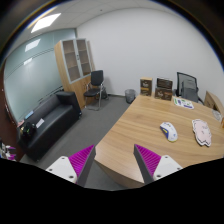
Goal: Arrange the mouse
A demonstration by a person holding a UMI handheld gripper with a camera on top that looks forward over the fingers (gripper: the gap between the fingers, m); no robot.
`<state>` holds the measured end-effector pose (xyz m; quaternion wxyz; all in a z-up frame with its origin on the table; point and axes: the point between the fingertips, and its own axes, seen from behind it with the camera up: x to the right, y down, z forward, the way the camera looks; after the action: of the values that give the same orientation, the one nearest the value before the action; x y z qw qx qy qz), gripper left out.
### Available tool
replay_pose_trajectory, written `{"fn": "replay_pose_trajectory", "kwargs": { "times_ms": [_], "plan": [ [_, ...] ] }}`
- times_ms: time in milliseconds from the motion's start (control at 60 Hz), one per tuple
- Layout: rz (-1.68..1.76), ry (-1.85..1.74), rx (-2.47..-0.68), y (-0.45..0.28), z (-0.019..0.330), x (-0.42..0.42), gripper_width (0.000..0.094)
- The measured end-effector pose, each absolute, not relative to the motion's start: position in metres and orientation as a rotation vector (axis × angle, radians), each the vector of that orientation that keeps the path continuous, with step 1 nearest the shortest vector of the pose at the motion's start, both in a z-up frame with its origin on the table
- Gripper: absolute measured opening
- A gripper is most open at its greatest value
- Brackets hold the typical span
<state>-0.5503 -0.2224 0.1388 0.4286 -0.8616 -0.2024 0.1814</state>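
A white mouse lies on the wooden table, far beyond my right finger and toward the table's right side. To its right lies a pale mouse pad with a printed pattern. My gripper is held high above the table's near corner, well short of the mouse. Its fingers stand wide apart with the magenta pads showing, and nothing is between them.
A black sofa stands on the grey floor at the left. A black chair and a wooden cabinet are by the far wall. An office chair and small items sit at the table's far end.
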Motion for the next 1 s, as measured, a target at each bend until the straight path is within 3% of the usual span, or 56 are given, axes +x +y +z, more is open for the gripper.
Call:
{"fn": "replay_pose_trajectory", "kwargs": {
  "times_ms": [483, 767, 1000],
  "plan": [
    [0.152, -0.240, -2.162, -0.173, 0.122, -0.467, 0.0832],
    [0.070, -0.170, -2.142, -0.070, 0.063, -0.380, 0.0824],
    [0.150, -0.223, -2.183, -0.012, 0.027, -0.369, 0.0824]
  ]
}}
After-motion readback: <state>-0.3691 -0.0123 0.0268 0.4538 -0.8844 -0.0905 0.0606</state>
